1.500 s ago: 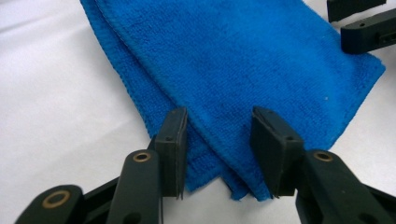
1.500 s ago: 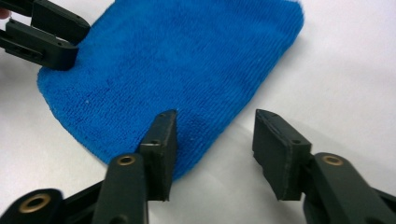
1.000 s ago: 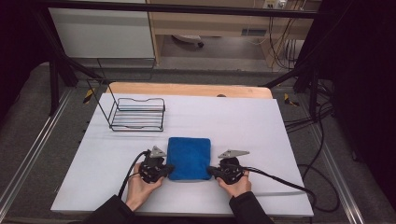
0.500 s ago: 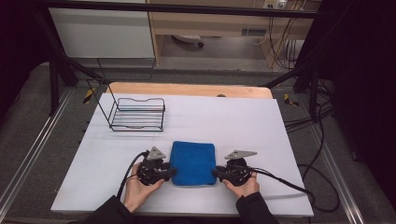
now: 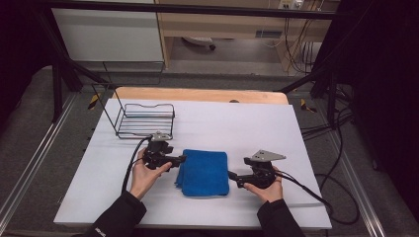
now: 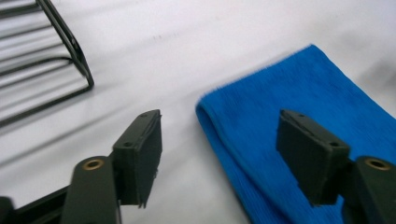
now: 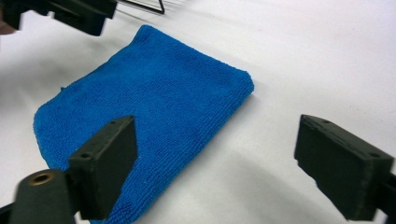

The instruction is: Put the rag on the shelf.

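Note:
A folded blue cloth (image 5: 203, 173) lies flat on the white table (image 5: 296, 148), near the front. My left gripper (image 5: 182, 159) sits at the cloth's far left corner, pointing right. Its jaws have just been opening and stand open in the left gripper view (image 6: 219, 158), with the cloth's edge (image 6: 280, 93) below the gap and untouched by the pads. My right gripper (image 5: 231, 177) rests just off the cloth's right side. Its jaws have also just been opening and are open (image 7: 224, 168), with the cloth (image 7: 154, 98) ahead and to the left and nothing held.
A black wire basket (image 5: 146, 120) stands at the back left of the table, close behind the left hand; its frame (image 6: 42, 70) shows in the left gripper view. Cables trail from both grippers. A wooden strip (image 5: 197, 95) borders the far edge.
Both grippers were shut at the cloth's near corners; now both are open and off it. The left hand moved away up the cloth's left side and the right drew slightly right.

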Demonstrator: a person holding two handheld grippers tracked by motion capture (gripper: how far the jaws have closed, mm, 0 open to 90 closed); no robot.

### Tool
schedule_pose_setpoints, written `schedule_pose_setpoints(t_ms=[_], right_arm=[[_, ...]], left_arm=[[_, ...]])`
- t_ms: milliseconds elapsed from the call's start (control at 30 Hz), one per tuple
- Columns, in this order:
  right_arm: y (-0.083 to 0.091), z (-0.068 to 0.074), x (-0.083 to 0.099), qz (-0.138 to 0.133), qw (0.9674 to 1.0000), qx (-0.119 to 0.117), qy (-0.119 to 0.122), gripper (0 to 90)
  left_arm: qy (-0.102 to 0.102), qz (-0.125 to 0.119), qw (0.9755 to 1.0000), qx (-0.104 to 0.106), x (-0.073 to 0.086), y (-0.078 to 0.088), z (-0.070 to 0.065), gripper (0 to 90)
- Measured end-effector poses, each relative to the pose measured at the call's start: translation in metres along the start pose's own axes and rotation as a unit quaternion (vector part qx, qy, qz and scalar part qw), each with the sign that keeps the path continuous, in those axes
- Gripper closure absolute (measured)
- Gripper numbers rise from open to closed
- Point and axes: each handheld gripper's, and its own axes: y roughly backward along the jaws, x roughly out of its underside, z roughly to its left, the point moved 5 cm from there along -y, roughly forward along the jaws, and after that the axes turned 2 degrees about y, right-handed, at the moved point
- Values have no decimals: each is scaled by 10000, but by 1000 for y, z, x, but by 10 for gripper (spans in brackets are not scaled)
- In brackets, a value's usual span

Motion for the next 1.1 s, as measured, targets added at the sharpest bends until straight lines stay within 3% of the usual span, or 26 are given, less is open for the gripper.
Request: schedule_pose_setpoints(t_ms=[200,300,500,833,1100], right_arm=[[0,-4,2,55,10000,13,-74,102],[-1,-4,3,57,10000,8,-49,99],[-2,-4,3,91,9999,2,-91,95],[-4,-5,3,156,9998,-7,-135,97],[-6,-8,1,141,9997,30,-184,78]], left_arm=[[-77,106,9997,-224,-6,-19,5,399],[-5,218,9995,-211,-5,-29,8,430],[-96,389,9988,-284,-3,-43,8,525],[-70,408,9991,2,0,-46,2,642],[-161,373,9992,65,4,-46,-8,780]])
